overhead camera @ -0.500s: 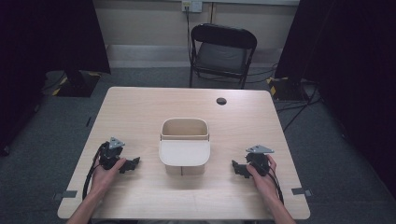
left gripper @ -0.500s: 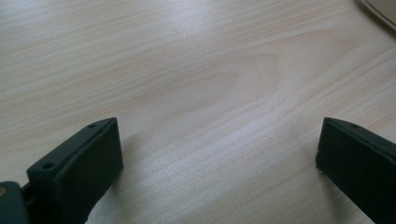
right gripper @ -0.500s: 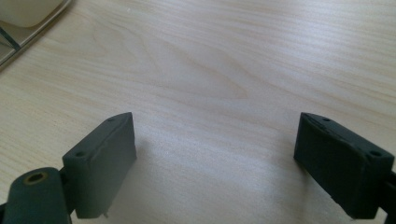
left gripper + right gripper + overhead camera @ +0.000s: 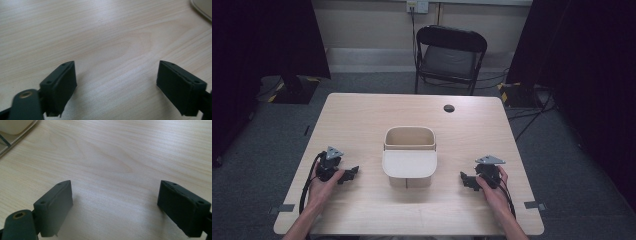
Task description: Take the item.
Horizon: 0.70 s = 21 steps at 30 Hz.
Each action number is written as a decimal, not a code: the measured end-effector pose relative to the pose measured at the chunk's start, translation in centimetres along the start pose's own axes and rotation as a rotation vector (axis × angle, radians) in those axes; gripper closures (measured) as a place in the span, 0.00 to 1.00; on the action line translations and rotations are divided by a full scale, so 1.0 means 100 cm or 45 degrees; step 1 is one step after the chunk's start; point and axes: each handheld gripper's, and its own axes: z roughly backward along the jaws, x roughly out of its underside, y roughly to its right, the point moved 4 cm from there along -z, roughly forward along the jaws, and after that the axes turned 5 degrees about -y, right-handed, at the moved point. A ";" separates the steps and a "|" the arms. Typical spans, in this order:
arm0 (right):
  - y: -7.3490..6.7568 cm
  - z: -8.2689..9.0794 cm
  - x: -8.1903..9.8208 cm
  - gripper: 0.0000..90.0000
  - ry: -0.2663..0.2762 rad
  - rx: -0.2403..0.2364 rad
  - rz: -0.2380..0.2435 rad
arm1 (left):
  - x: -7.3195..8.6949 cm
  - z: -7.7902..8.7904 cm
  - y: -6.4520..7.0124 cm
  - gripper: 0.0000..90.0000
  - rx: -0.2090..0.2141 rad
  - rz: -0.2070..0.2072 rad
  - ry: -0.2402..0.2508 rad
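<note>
Beige rounded bin (image 4: 409,157), pale woodgrain table (image 4: 362,115)

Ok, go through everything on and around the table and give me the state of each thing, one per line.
Left gripper: open, nothing between the jaws, low over the table.
Right gripper: open, nothing between the jaws, low over the table.
Bin: upright at the table's middle, looks empty, untouched.
Table: bare wood, one dark round hole near the far edge.
Chair: unfolded, unoccupied, behind the table.
</note>
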 end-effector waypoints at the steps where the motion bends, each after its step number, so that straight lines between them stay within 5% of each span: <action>1: 0.000 0.000 0.000 0.13 0.000 0.000 0.000 | -0.001 0.001 -0.001 0.18 0.000 -0.012 0.004; 12: 0.000 0.000 0.000 0.14 -0.001 -0.007 0.006 | -0.007 0.010 0.016 0.19 0.158 -0.023 0.090; 21: 0.000 0.000 0.000 0.14 -0.002 -0.008 0.004 | -0.011 0.015 0.028 0.18 0.212 -0.056 0.128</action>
